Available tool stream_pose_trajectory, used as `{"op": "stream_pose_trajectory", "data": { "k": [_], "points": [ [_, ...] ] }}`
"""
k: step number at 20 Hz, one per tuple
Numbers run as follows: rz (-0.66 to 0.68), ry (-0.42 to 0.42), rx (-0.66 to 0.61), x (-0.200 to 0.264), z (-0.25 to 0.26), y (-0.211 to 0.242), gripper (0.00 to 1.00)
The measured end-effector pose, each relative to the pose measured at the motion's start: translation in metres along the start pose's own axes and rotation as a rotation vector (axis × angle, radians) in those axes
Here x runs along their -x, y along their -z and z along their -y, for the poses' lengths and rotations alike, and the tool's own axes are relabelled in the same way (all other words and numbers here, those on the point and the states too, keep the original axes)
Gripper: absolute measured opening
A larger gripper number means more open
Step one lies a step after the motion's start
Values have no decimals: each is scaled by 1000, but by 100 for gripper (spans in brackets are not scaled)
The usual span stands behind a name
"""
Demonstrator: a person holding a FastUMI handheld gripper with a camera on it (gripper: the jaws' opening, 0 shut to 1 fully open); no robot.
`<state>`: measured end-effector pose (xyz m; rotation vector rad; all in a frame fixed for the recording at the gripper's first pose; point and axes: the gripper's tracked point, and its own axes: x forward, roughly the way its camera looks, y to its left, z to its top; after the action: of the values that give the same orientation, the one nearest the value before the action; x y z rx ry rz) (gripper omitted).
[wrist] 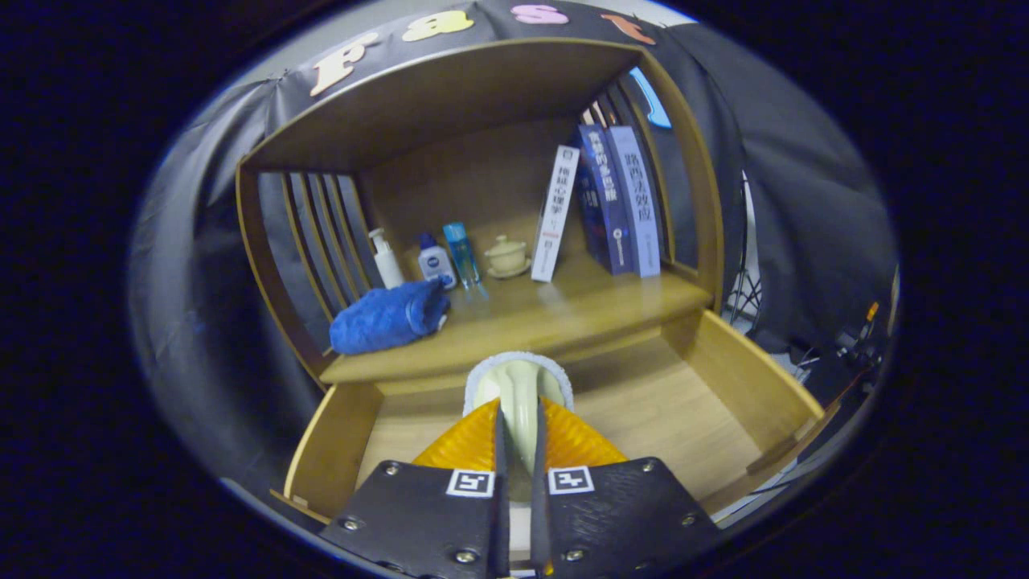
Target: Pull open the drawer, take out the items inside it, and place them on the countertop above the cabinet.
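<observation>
Gripping pale brush [518, 394] between fingers [517, 450] | over open drawer [723, 354] | blue towel [387, 316] on countertop [579, 310]

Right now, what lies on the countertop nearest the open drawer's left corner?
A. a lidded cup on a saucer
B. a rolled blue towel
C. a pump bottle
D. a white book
B: the rolled blue towel lies at the countertop's front left, just above the open drawer, while the gripper has its jaws shut on a pale brush-like item.
</observation>
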<state>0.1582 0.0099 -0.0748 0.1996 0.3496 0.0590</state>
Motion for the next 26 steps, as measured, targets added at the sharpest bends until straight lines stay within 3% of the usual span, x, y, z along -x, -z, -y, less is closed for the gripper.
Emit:
{"op": "stream_pose_trajectory", "data": {
  "k": [7,15,20,26],
  "points": [
    [179,-45,10,19,-17,-112,10],
    [215,-43,35,-14,-38,-182,10],
    [161,-16,50,-65,-40,-176,10],
    [-5,30,81,-136,-34,-96,10]
  ]
}}
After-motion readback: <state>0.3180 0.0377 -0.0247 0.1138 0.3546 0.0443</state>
